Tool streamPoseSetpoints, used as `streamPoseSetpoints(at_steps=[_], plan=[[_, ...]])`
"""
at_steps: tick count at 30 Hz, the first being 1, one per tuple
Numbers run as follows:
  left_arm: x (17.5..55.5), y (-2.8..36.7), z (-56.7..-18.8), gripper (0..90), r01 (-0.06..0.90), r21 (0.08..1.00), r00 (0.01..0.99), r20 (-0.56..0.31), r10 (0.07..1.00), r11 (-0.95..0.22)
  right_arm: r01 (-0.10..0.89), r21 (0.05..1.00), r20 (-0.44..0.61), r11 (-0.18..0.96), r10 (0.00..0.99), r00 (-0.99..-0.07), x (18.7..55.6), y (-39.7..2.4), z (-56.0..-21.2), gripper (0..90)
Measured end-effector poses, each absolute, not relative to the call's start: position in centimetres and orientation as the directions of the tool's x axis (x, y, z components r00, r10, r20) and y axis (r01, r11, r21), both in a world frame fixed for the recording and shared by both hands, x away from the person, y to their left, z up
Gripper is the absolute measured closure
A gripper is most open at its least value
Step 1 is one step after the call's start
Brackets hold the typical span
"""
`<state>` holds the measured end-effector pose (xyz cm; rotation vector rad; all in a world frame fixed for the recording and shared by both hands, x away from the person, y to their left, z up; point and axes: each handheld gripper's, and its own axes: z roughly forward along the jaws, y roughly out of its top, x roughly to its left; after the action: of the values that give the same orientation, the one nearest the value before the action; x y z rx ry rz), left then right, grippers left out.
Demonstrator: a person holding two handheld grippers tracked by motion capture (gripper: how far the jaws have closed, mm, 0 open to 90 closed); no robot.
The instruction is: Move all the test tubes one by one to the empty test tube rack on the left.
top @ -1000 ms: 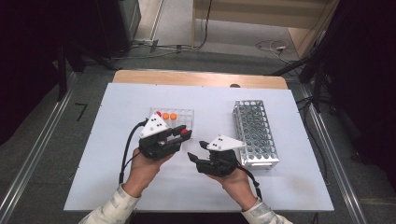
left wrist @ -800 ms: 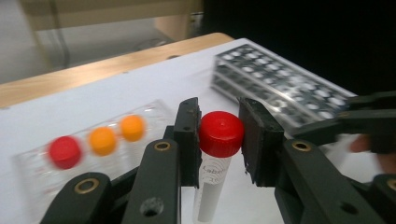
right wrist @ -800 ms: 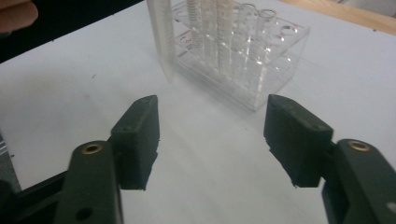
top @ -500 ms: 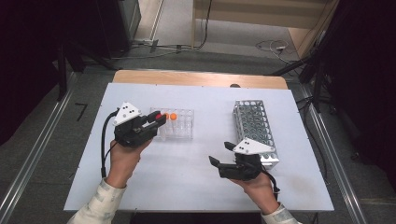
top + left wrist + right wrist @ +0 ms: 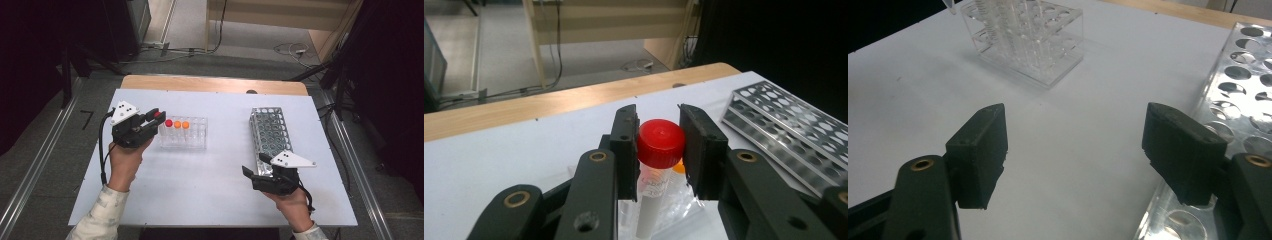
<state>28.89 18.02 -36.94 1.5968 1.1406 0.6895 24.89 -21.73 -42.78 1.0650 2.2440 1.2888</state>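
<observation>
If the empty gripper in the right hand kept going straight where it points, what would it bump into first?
Probably the clear plastic rack: the right gripper, open, aims across bare white table toward it, though it might pass the rack's near corner.

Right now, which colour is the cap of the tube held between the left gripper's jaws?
Red. The cap shows best in the left gripper view.
</observation>
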Motion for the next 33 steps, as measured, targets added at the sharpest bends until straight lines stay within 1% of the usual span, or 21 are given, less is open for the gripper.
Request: streamPoseSetpoints(at_steps=[6,13,17,28,30,33], plan=[[30.2,18.3,-37.0,70.2,0.319,0.948,0.354,-0.098,0.930,-0.021,0.446,0.847,0.078,0.290,0.762,-0.643,24.8,-22.7,-42.8,24.6],[31.3,18.2,-38.5,70.1,0.338,0.941,0.322,-0.093,0.942,-0.023,0.450,0.844,0.078,0.291,0.765,-0.640,24.8,-23.1,-43.0,24.6],[31.4,18.3,-39.3,70.1,0.347,0.938,0.321,-0.108,0.941,-0.011,0.453,0.844,0.080,0.288,0.767,-0.637,24.7,-23.2,-43.0,24.6],[31.4,17.8,-41.1,69.8,0.370,0.929,0.327,-0.106,0.939,-0.024,0.455,0.841,0.079,0.293,0.765,-0.639,24.7,-23.0,-43.2,24.6],[31.4,17.8,-41.2,68.2,0.371,0.928,0.332,-0.109,0.937,-0.024,0.456,0.840,0.079,0.295,0.764,-0.640,24.7,-23.0,-43.2,24.6],[31.4,17.7,-41.3,62.9,0.376,0.926,0.326,-0.108,0.939,-0.024,0.458,0.839,0.080,0.295,0.765,-0.639,24.8,-23.0,-43.3,24.6]])
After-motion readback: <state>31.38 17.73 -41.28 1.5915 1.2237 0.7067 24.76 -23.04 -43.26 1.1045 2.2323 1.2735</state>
